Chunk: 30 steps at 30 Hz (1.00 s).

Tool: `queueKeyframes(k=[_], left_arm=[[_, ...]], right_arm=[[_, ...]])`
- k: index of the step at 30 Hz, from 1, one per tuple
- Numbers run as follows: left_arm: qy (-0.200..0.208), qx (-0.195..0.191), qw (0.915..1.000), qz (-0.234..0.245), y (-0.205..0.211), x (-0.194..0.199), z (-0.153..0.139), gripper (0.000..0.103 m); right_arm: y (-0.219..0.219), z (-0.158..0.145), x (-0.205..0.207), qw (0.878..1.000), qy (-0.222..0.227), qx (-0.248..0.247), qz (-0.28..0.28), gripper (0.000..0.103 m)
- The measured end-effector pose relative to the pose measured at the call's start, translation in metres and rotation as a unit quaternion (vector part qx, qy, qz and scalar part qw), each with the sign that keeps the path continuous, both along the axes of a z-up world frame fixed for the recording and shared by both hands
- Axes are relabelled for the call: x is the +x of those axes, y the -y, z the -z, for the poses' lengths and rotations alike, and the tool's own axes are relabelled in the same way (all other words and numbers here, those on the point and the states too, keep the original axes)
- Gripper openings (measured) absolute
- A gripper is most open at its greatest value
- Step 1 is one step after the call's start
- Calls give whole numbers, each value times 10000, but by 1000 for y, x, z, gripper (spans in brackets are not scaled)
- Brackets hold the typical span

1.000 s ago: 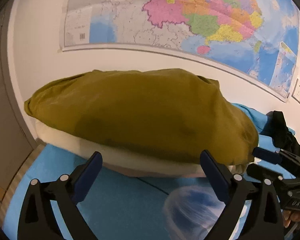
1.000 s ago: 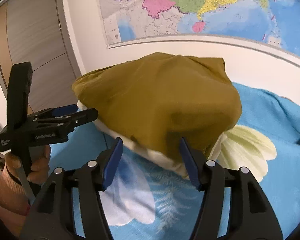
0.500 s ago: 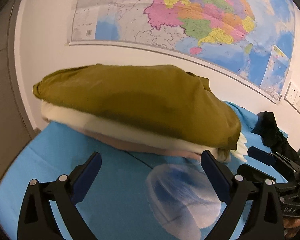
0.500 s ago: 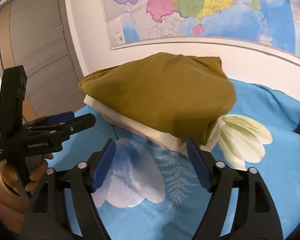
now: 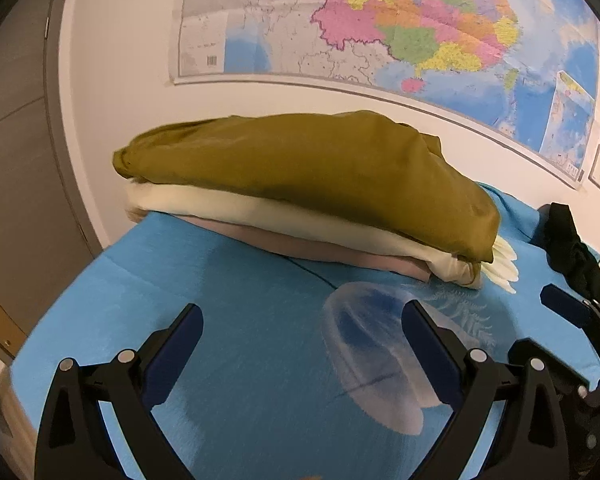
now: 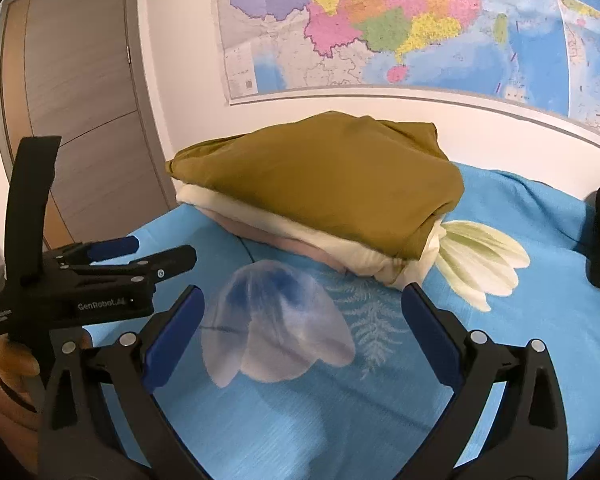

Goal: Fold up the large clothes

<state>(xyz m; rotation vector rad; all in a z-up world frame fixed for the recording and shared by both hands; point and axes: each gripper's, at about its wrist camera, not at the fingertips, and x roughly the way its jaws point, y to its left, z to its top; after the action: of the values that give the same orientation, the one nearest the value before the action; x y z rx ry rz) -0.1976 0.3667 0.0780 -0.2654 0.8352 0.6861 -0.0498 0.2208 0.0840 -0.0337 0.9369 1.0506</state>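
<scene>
On the blue bedspread (image 5: pixel 240 320), near the wall, a pile of folded clothes is seen. The olive cloth (image 5: pixel 312 168) is laid on top, a cream cloth (image 5: pixel 260 212) is under it, and a pale pink cloth (image 5: pixel 300 246) is at the bottom. The pile is touched by neither gripper.

The left gripper (image 5: pixel 300 344) is held over the bedspread, in front of the pile. Its fingers (image 5: pixel 176 344) are spread wide and nothing is held between them. The right gripper (image 6: pixel 300 320) is also held in front of the pile. Its fingers (image 6: pixel 430 332) are being opened, and nothing is caught between them; only a printed pale flower (image 6: pixel 276 320) on the bedspread is seen in the gap.

In the right wrist view, the left gripper (image 6: pixel 140 258) is seen from the side at the left, gripped by a hand (image 6: pixel 10 360). A black cloth (image 5: pixel 572 248) is lying at the right edge of the bedspread. A big coloured map (image 6: pixel 400 20) is hung on the white wall behind the pile, and a grey-brown door (image 6: pixel 80 100) is seen to the left.
</scene>
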Motion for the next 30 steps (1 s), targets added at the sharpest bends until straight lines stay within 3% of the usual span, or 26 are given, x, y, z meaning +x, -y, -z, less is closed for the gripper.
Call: queueKeyframes(k=[6,30], left_arm=[[33,232,9997,46,13,-8,-10,96],[107,233,9994,221,25,-19,-15,96]], right_arm=[[10,-2,-8,9999,-15,36,122,97],[20,-9,-25,9998,11,85,163,97]])
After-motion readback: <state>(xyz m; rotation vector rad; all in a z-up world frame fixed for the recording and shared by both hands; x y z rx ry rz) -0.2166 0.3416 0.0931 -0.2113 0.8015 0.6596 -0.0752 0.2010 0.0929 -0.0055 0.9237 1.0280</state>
